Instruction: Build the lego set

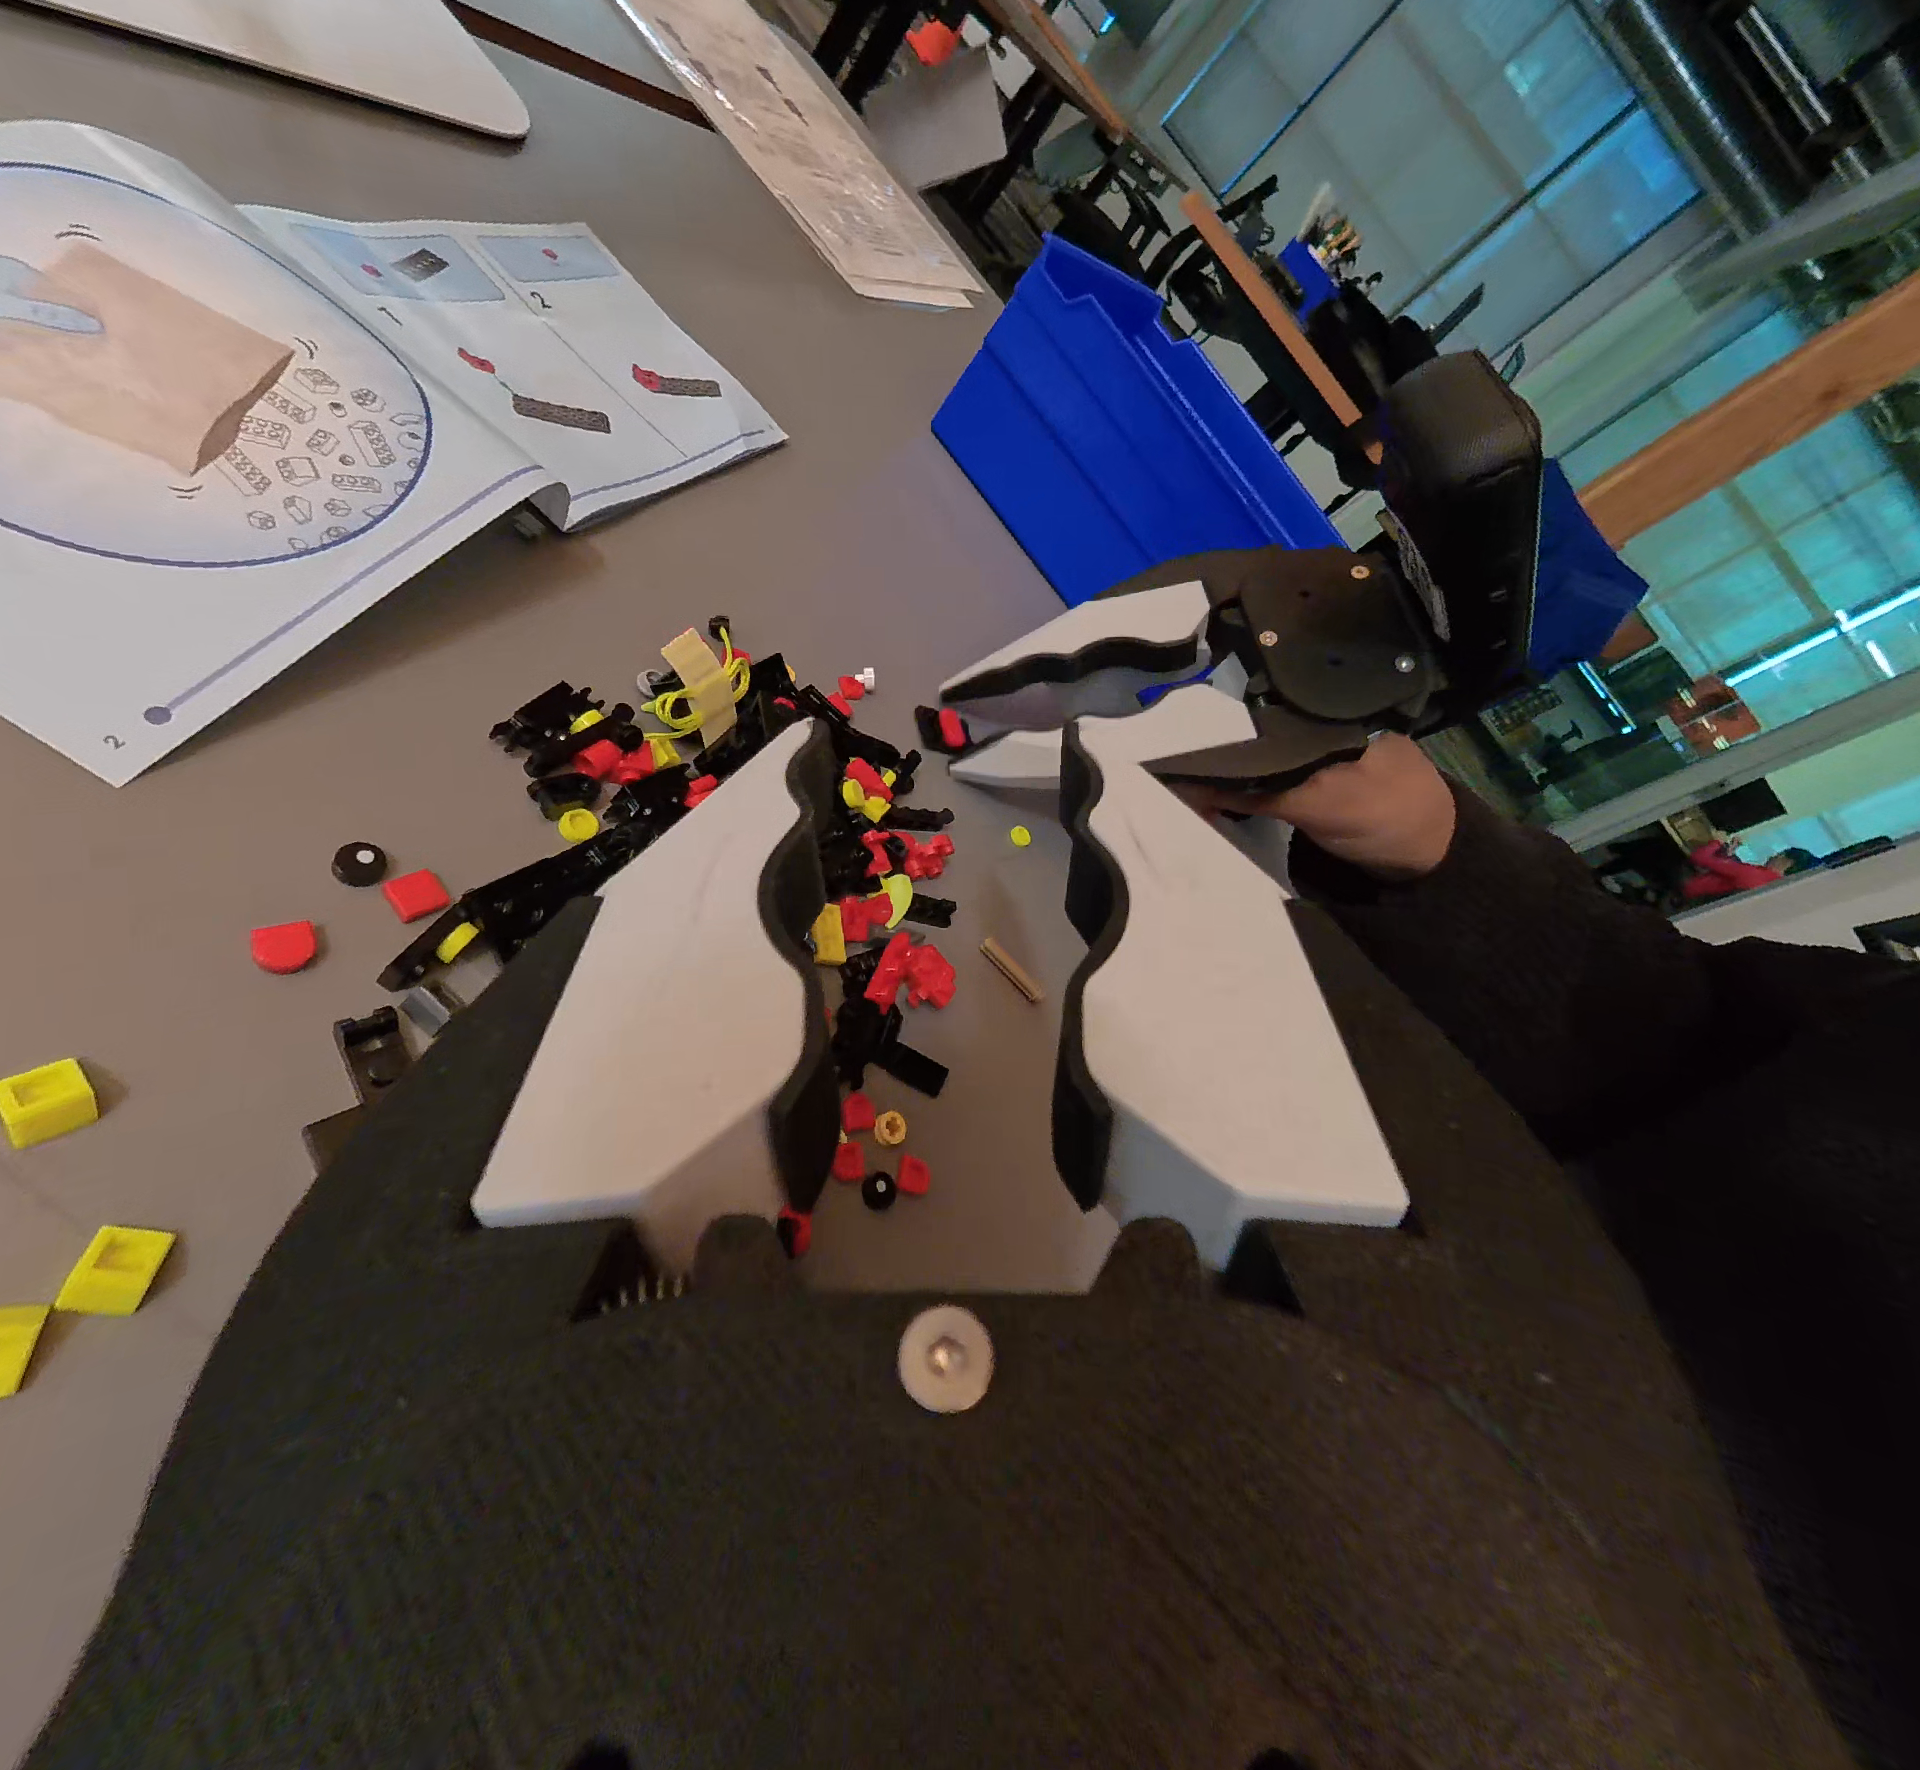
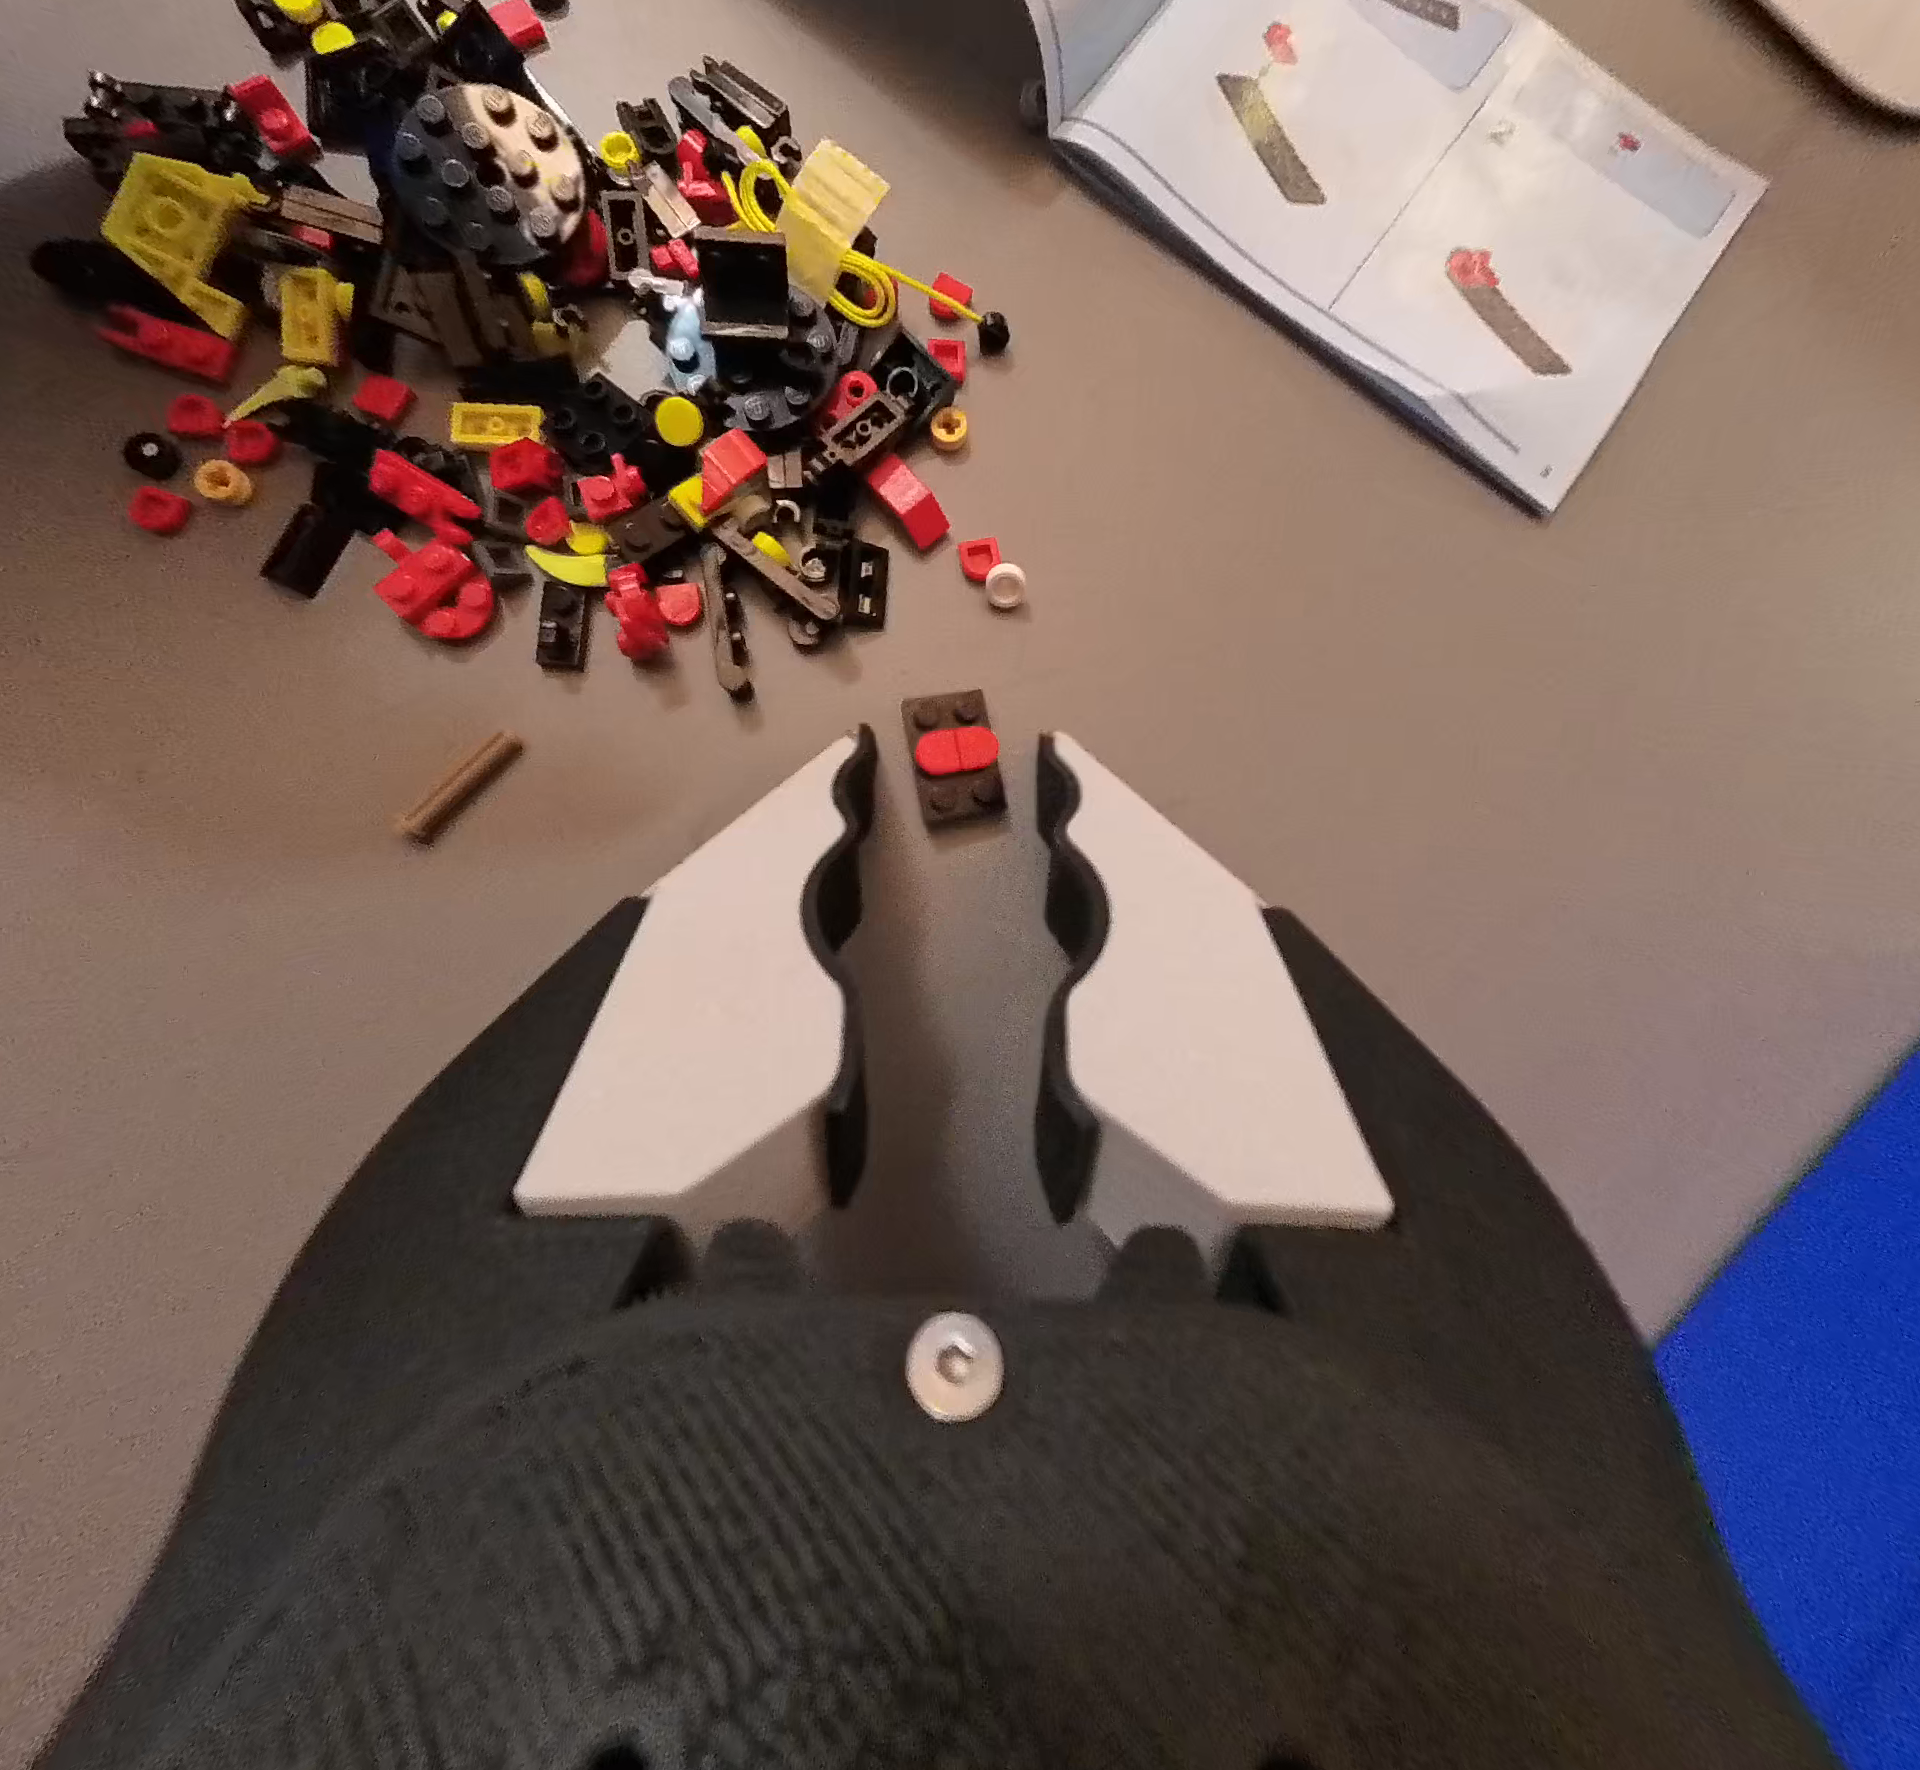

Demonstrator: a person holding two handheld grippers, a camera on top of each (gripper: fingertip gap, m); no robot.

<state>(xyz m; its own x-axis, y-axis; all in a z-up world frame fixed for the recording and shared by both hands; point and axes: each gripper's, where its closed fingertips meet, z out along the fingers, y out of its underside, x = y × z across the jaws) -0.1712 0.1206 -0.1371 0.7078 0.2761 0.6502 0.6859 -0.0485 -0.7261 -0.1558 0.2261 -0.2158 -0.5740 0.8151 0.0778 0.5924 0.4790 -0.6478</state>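
A small black plate (image 2: 940,712) with a red piece (image 2: 956,750) on its middle lies flat on the brown table. My right gripper (image 2: 954,741) is open, with one tip on each side of the plate and neither touching it. In the left wrist view the plate (image 1: 940,728) shows between the right gripper's fingers (image 1: 1091,650). My left gripper (image 1: 942,731) is open and empty, above a pile of loose red, black and yellow pieces (image 1: 873,889). The same pile (image 2: 520,349) lies to the far left of the plate in the right wrist view.
An open instruction booklet (image 2: 1403,162) lies beyond the plate on the right, and it also shows in the left wrist view (image 1: 312,432). A blue bin (image 1: 1101,432) stands at the table's edge. A tan axle (image 2: 462,785) and stray yellow pieces (image 1: 47,1102) lie apart from the pile.
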